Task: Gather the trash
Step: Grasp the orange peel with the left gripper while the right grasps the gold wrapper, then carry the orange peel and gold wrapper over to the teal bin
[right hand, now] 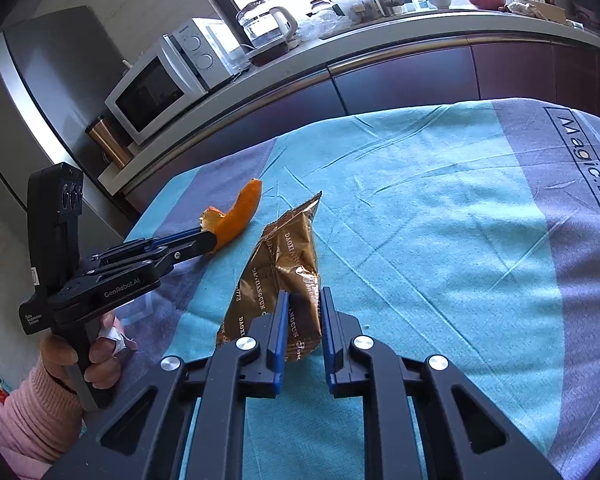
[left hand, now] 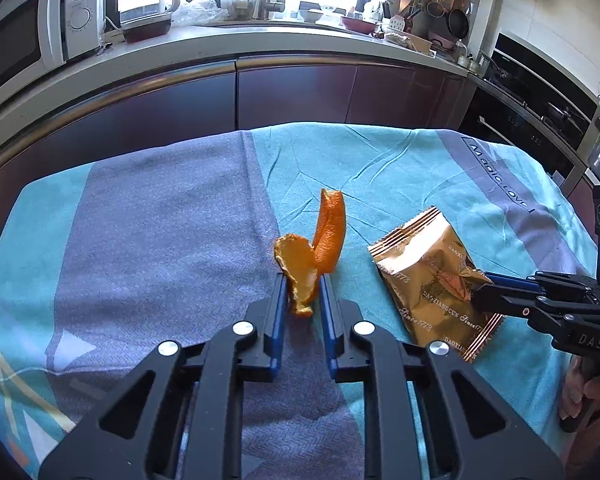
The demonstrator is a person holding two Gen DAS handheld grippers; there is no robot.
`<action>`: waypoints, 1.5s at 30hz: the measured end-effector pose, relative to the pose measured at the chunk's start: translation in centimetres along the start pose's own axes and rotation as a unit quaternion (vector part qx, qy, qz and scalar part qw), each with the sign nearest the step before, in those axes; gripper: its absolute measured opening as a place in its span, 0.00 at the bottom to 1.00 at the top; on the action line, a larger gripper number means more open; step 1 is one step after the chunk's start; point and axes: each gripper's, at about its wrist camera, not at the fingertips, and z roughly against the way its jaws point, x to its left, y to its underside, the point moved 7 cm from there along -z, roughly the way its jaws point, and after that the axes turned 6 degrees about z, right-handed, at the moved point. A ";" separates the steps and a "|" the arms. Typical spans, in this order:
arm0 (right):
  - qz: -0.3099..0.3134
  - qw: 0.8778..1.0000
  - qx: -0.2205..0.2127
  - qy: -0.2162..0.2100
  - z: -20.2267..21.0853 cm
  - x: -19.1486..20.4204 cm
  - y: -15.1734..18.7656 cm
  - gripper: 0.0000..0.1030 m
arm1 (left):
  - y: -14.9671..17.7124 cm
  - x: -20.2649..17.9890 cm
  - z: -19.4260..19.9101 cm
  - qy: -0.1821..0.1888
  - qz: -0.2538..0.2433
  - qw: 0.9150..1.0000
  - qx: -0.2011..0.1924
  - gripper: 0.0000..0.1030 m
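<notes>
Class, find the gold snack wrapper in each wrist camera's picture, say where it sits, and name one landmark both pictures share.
Left wrist view: gold snack wrapper lies right of centre on the cloth, its right edge pinched by the right gripper.
Right wrist view: wrapper at centre, rising from between the near fingers.
Shared landmark: white microwave on the counter.

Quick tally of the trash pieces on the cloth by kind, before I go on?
Curled orange fruit peel: 1, pinched in the left claw
Crinkled gold foil snack wrapper: 1, pinched in the right claw
Total: 2
</notes>
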 end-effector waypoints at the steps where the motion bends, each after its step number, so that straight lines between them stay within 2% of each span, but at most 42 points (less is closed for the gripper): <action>1: 0.001 1.000 -0.001 -0.003 0.1 0.2 0.0 0.10 | 0.1 0.0 0.2 0.002 0.002 1.000 0.000 0.05; 11: -0.002 1.000 -0.019 -0.023 0.7 1.7 -0.1 0.06 | 1.4 0.6 2.2 0.017 0.018 1.000 -0.008 0.03; 19: -0.005 0.999 -0.033 -0.037 1.8 2.8 -0.1 0.06 | 2.5 2.0 5.7 0.015 0.033 0.999 -0.028 0.03; 30: 0.003 0.998 -0.042 -0.055 2.6 4.8 0.2 0.06 | 4.7 5.6 10.6 0.014 0.071 0.996 -0.049 0.03; 45: 0.021 0.995 -0.043 -0.091 2.3 8.9 0.4 0.06 | 7.6 9.6 17.0 -0.006 0.109 0.990 -0.089 0.03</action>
